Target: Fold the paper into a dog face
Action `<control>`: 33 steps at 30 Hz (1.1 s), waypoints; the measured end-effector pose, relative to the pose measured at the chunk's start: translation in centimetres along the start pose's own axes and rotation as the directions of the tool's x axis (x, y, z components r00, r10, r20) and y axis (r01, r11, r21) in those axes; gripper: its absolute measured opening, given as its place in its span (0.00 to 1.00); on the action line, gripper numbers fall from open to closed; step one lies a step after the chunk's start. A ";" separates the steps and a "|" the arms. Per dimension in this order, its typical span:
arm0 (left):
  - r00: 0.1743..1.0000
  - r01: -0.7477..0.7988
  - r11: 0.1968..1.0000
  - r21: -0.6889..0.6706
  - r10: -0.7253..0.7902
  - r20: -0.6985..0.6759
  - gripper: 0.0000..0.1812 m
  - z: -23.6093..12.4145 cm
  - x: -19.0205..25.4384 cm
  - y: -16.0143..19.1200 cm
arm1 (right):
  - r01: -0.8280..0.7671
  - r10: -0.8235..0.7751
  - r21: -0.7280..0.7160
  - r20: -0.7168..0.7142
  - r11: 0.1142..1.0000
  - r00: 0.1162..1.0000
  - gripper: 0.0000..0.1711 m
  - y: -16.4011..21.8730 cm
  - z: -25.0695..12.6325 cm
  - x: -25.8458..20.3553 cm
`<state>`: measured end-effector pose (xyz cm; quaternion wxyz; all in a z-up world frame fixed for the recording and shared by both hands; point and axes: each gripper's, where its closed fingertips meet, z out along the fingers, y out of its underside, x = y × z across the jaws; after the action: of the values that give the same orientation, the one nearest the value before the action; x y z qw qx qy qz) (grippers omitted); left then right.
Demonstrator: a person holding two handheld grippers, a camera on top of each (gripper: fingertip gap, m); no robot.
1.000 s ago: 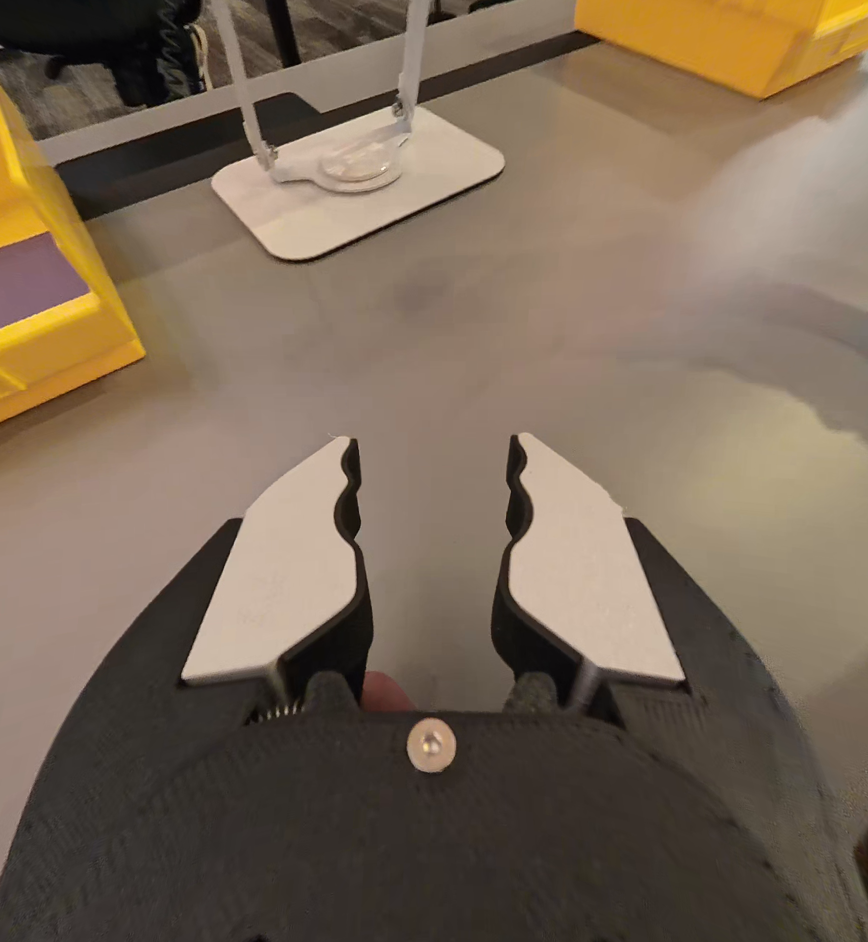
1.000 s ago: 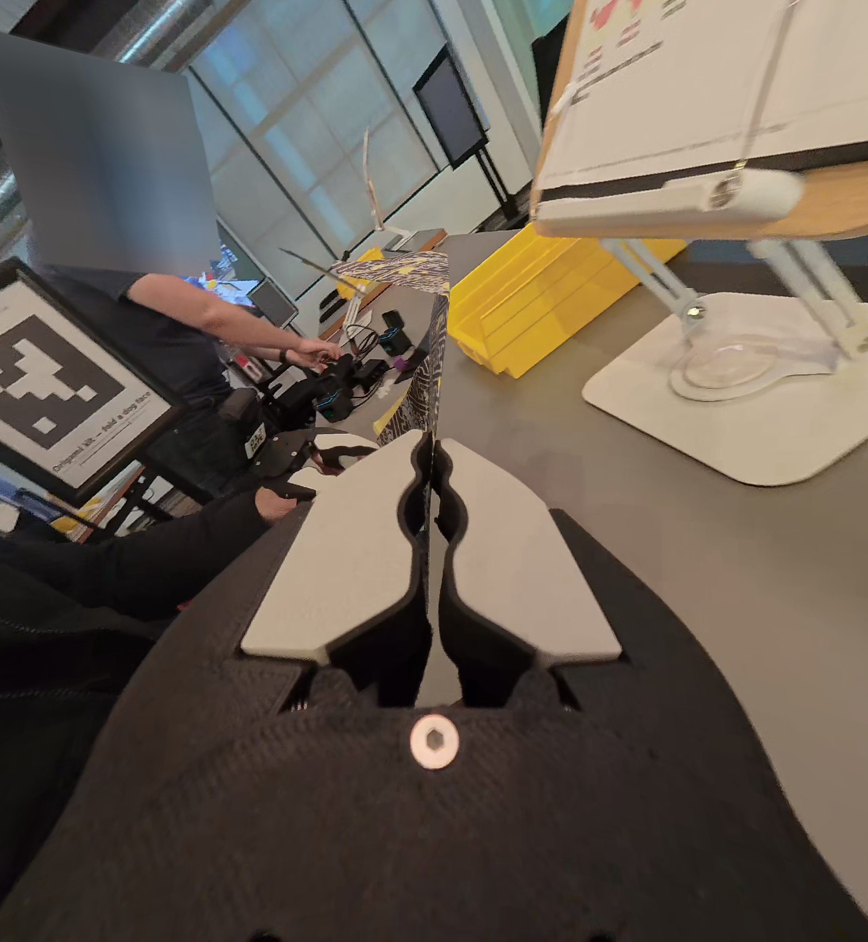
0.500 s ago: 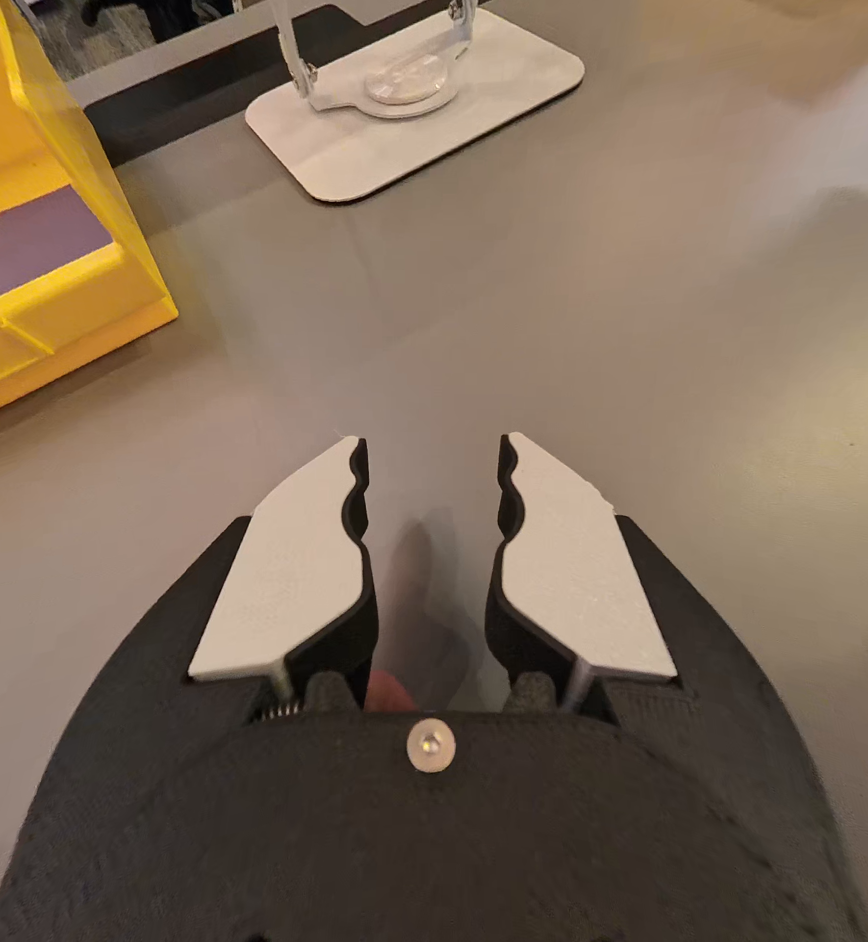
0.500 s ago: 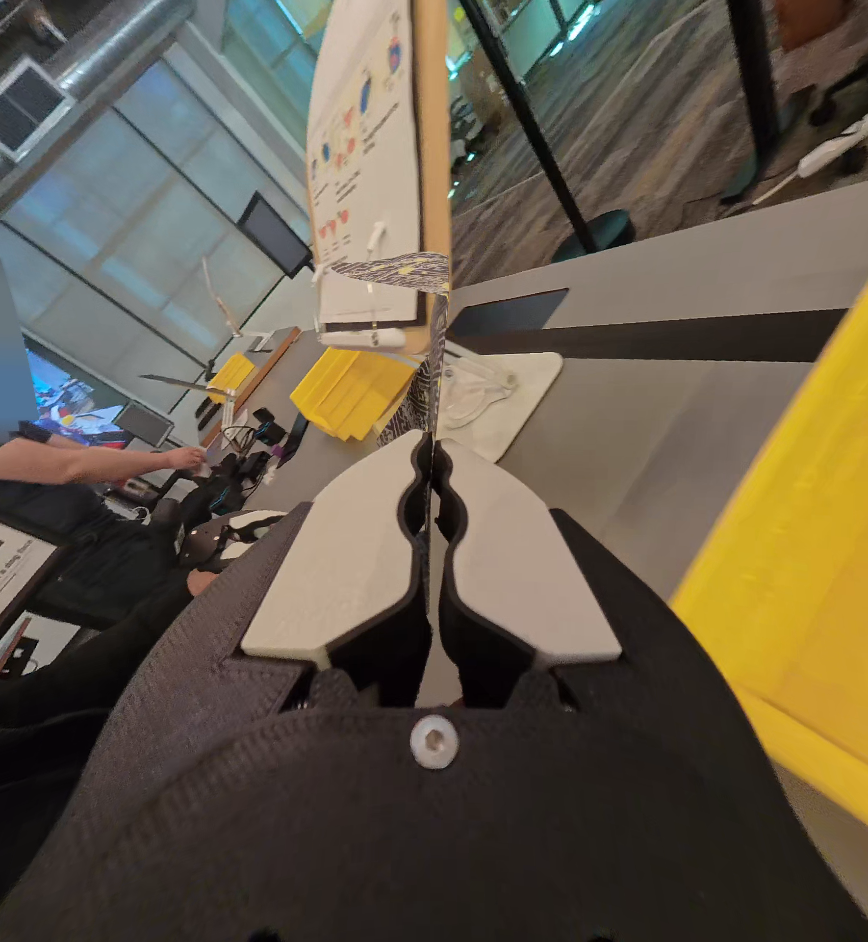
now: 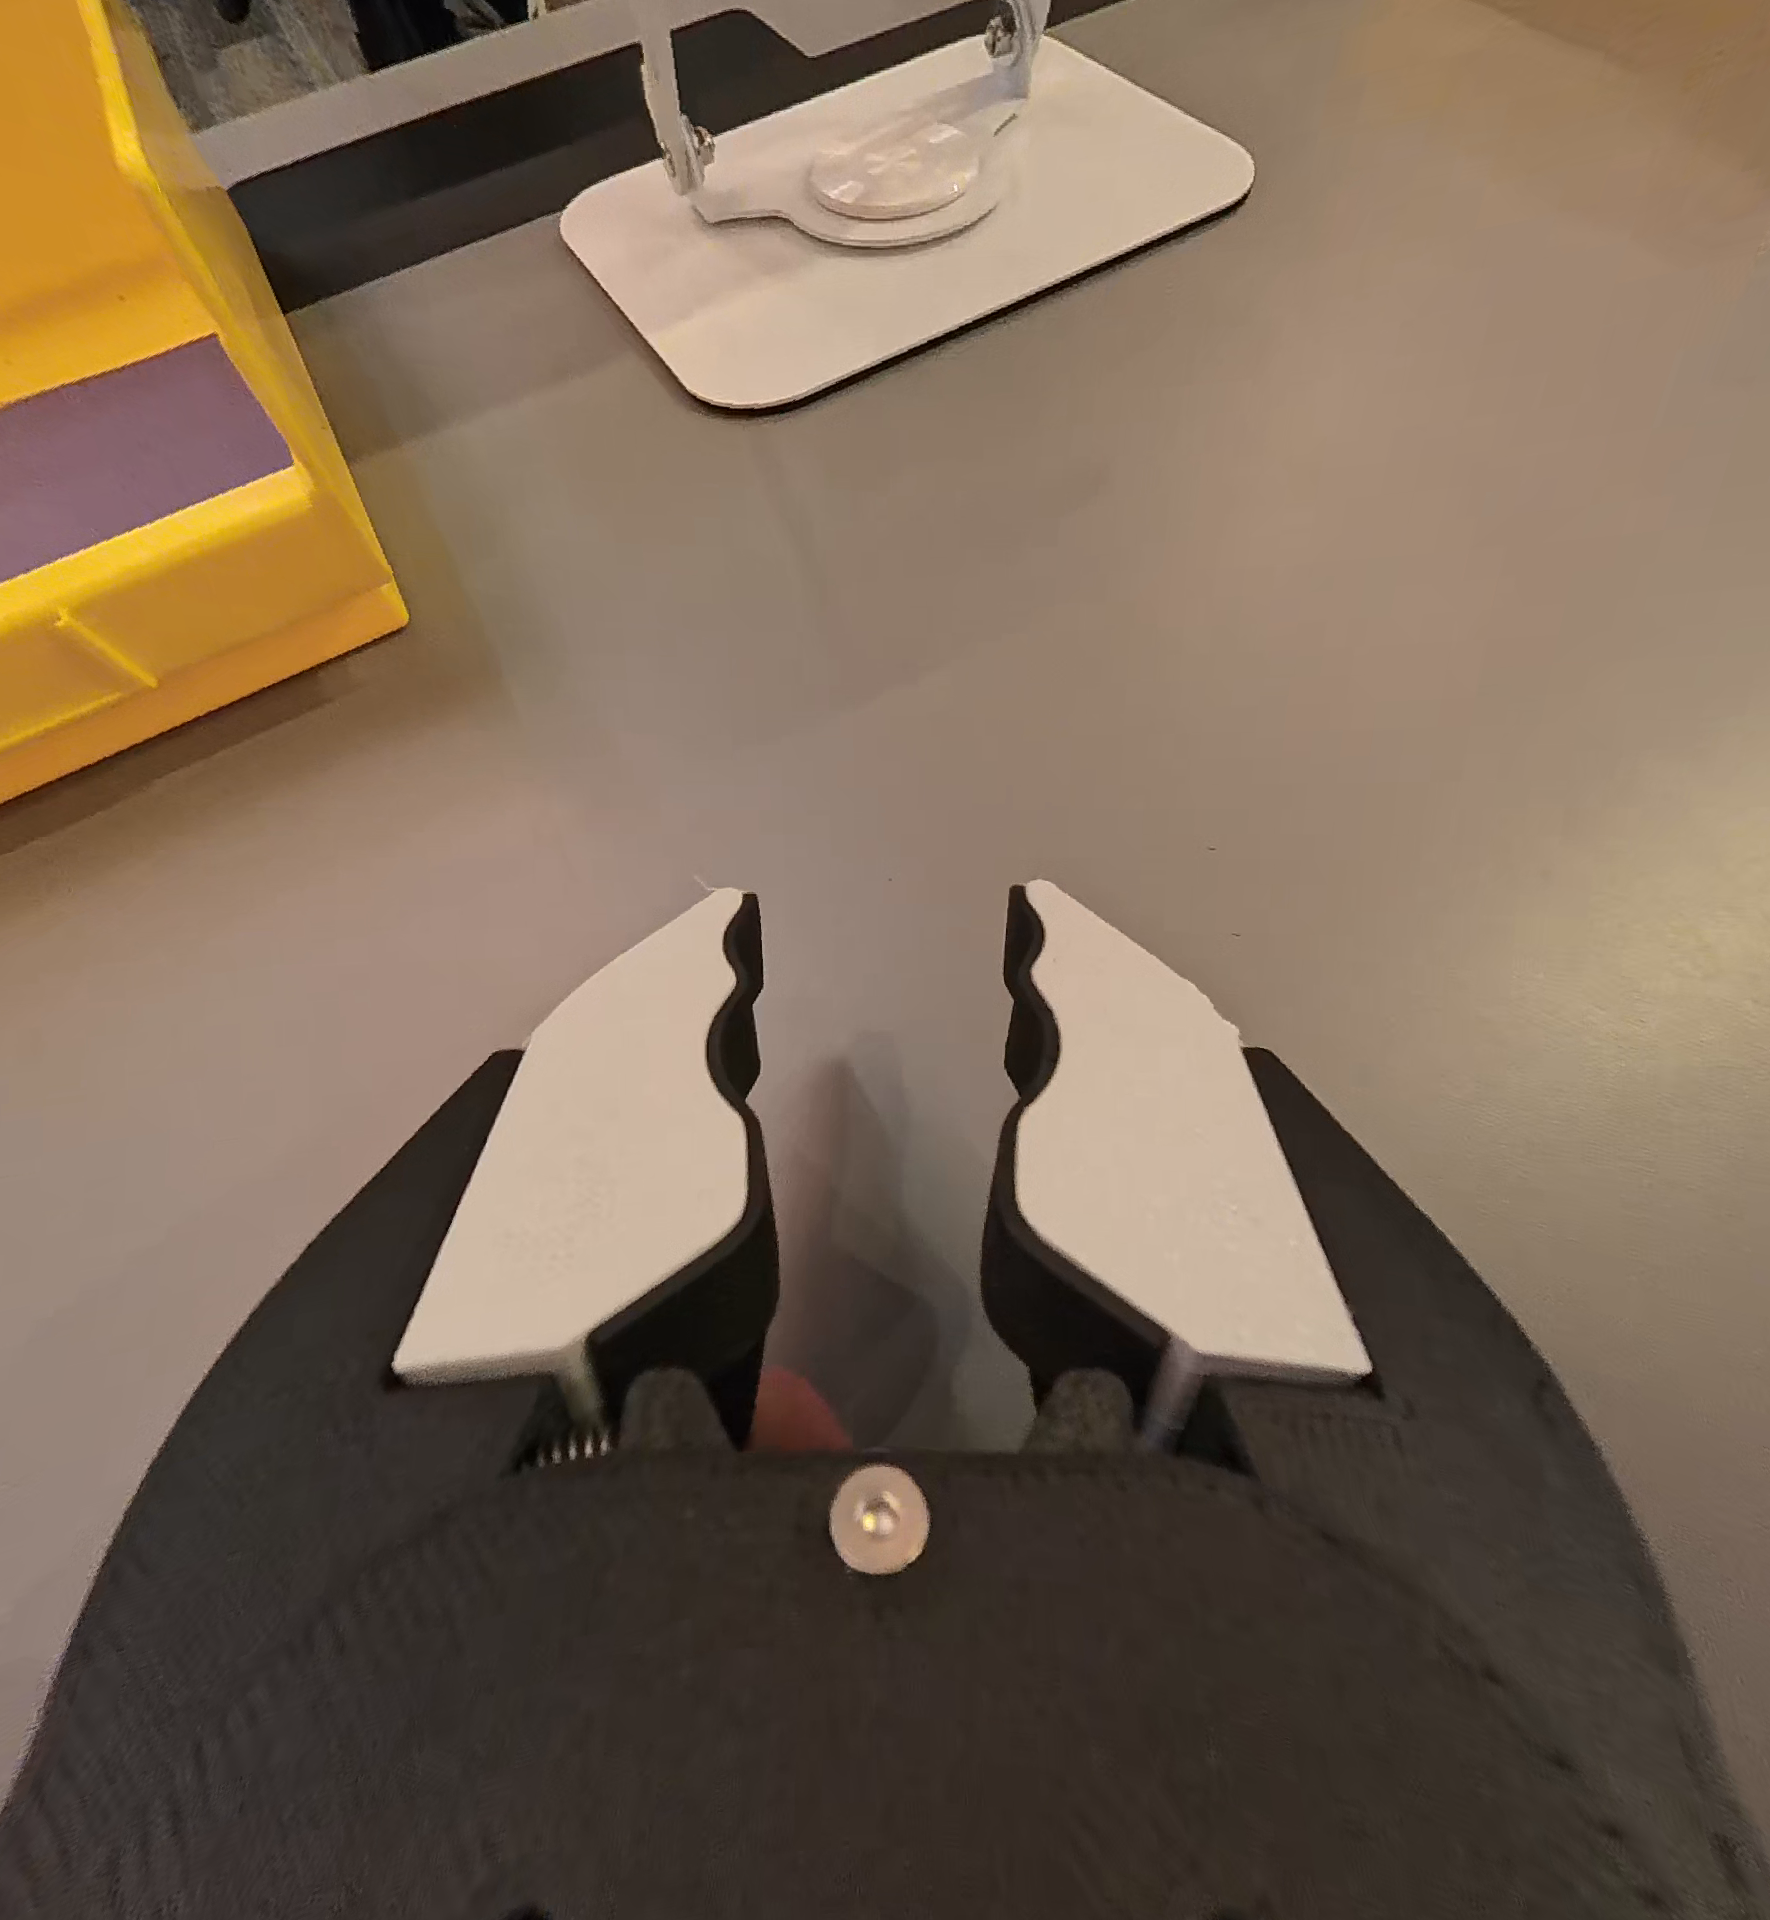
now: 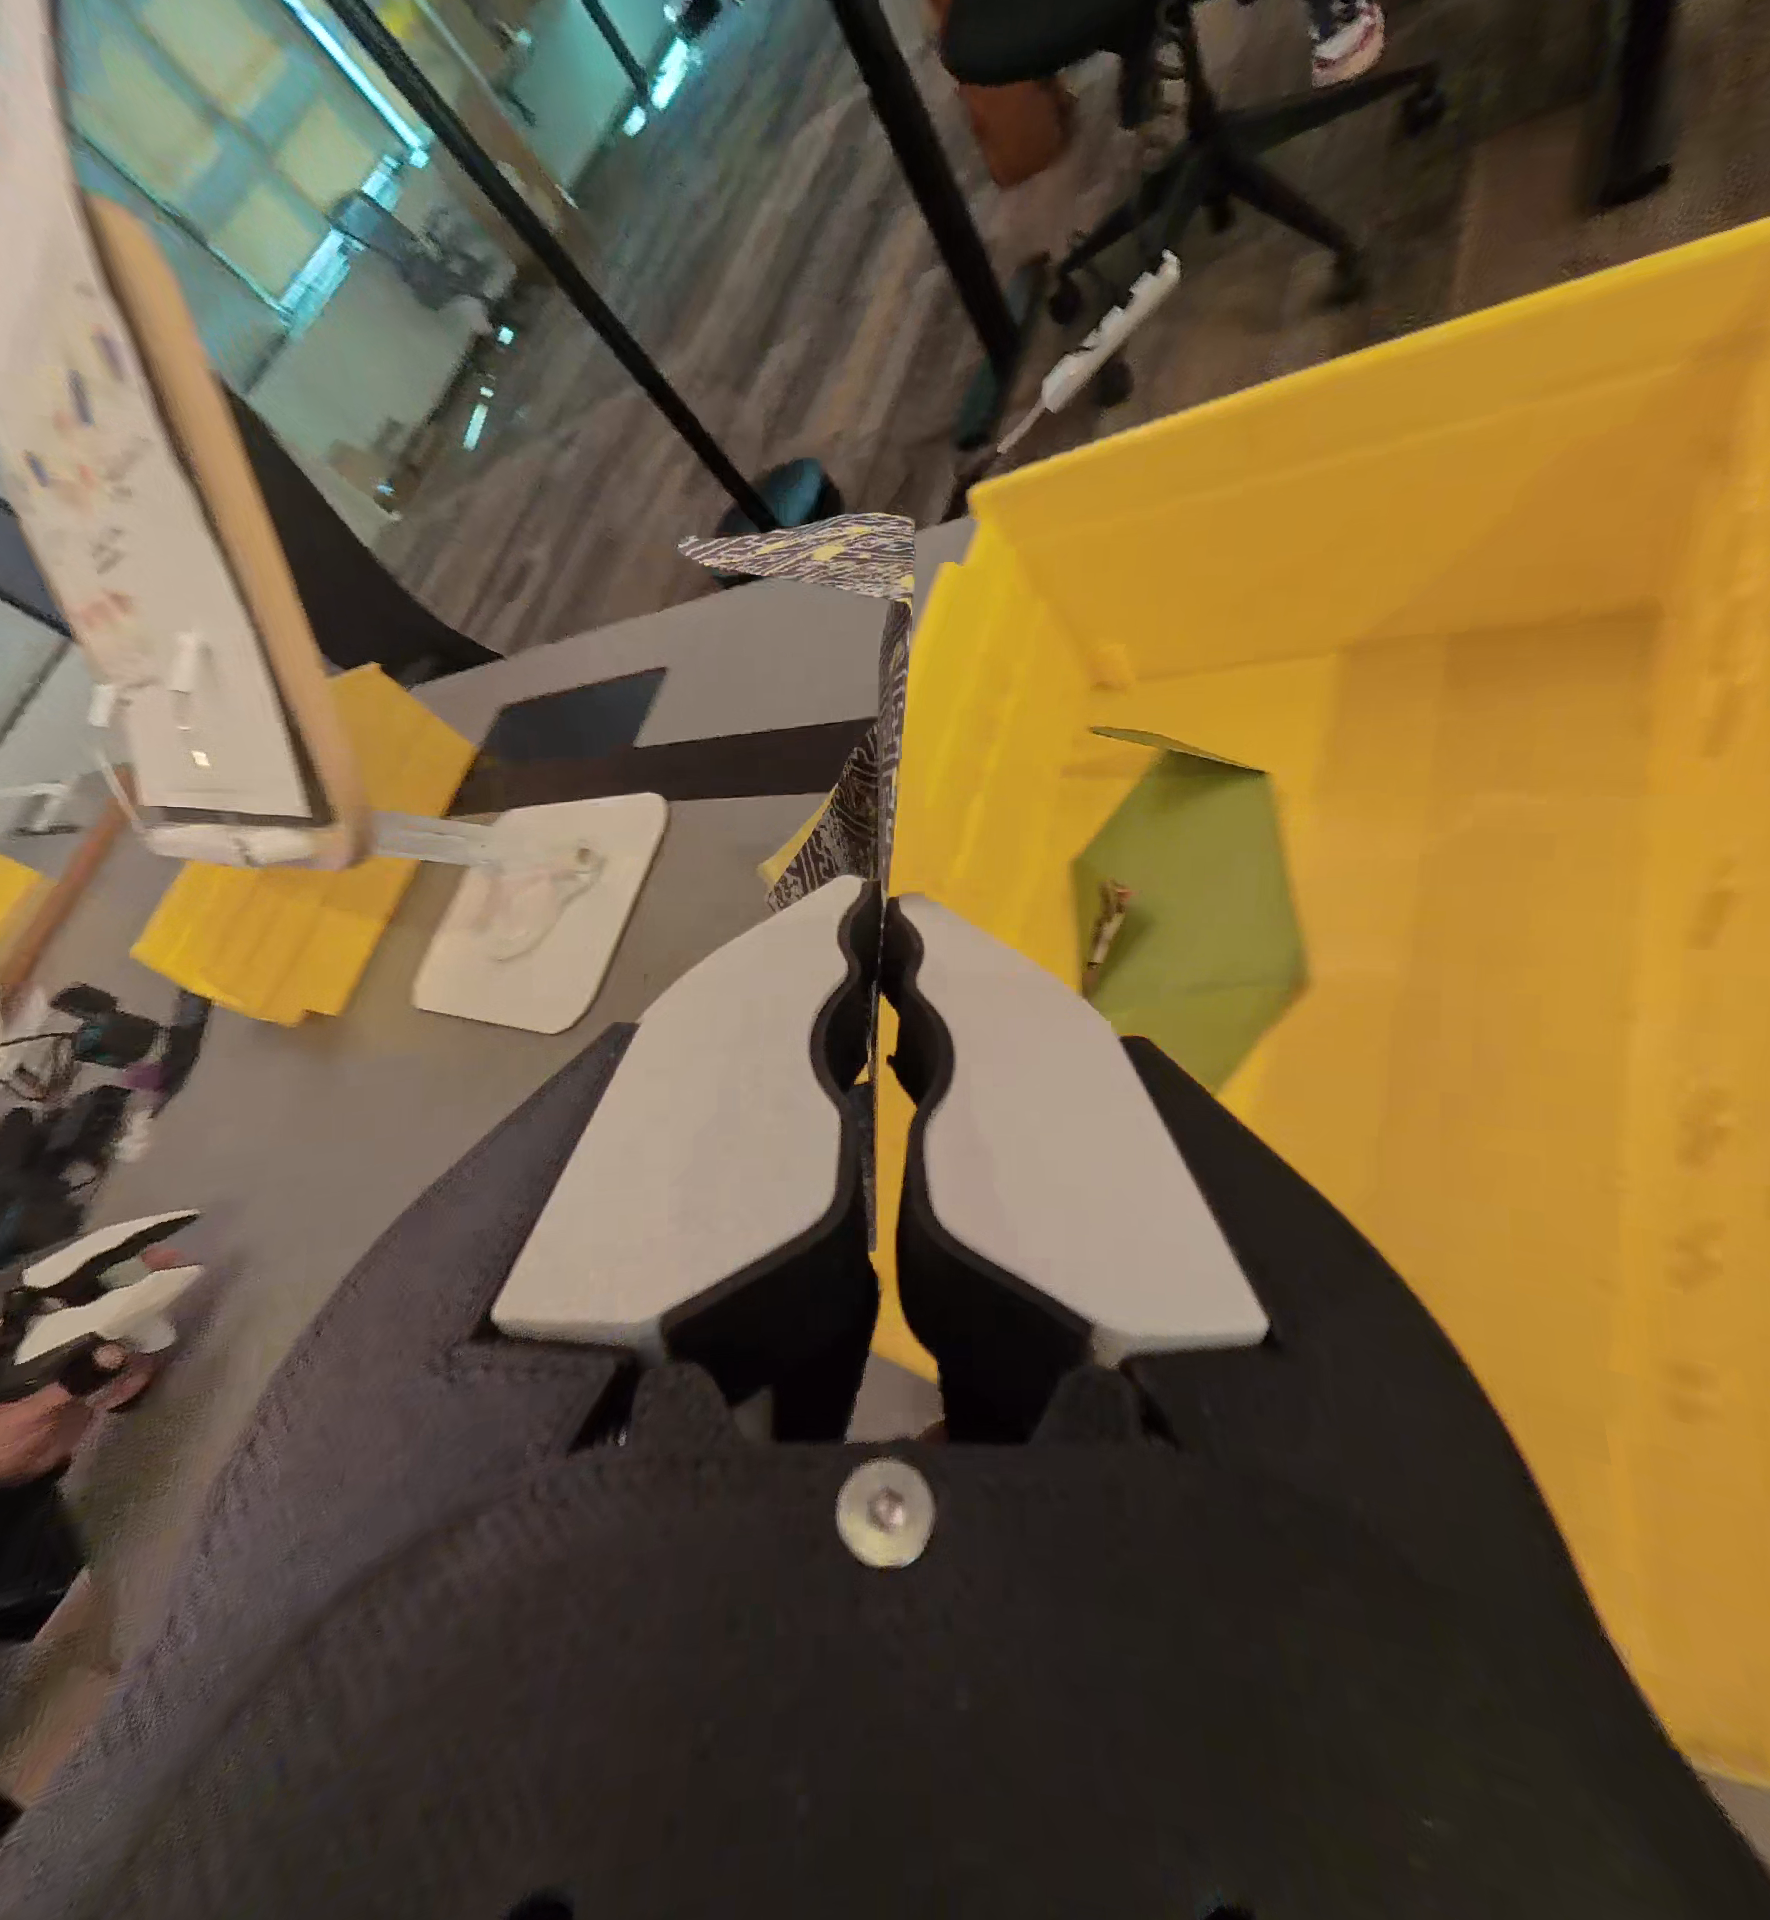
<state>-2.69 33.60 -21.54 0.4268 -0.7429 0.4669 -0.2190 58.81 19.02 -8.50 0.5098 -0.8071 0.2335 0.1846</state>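
Note:
My right gripper (image 6: 882, 906) is shut on a folded paper (image 6: 876, 717) with a dark, white and yellow pattern. I hold it edge-on in the air, its top flap bent to the left, in front of the open yellow bin (image 6: 1546, 831). A green folded paper (image 6: 1198, 914) lies inside that bin. My left gripper (image 5: 881, 902) is open and empty, low over the bare grey table (image 5: 1276, 675). It also shows far off at the left in the right wrist view (image 6: 133, 1262).
A white stand base (image 5: 912, 239) sits at the table's far edge, and it carries a wood-backed instruction board (image 6: 164, 582). A yellow bin (image 5: 122, 520) holding purple paper stands at the left. Stacked yellow bins (image 6: 268, 925) lie beyond the stand. Office chairs stand past the table. The grippers' ends are close to 65 centimetres from one another.
My right gripper has swung right with the patterned paper, from facing the stand to facing the open yellow bin. My left gripper has drifted slightly left and stays open.

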 end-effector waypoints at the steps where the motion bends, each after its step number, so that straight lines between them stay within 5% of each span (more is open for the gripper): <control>1: 1.000 0.003 1.000 0.000 -0.003 0.000 0.24 0.0 0.0 0.0 | -0.003 0.002 -0.016 -0.017 1.000 1.000 0.00 0.0 0.3 0.6; 19: 1.000 -0.002 1.000 0.021 0.001 0.012 0.24 -0.2 -0.1 -0.2 | -0.063 -0.082 -0.365 -0.367 0.929 0.927 0.02 3.9 6.7 9.9; 25: 1.000 0.020 0.999 0.040 -0.020 0.013 0.24 -0.5 -0.3 -0.4 | -0.057 -0.149 -0.402 -0.463 0.914 0.874 0.16 4.2 6.5 11.5; 33: 0.999 0.040 0.998 0.051 -0.041 0.020 0.24 -0.8 -0.7 -0.4 | 0.000 -0.188 -0.362 -0.484 0.932 0.854 0.21 2.0 4.8 10.7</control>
<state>-3.42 33.90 -20.72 0.4458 -0.7434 0.4417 -0.2315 66.16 20.62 -17.67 0.2867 -0.9148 0.2835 -0.0232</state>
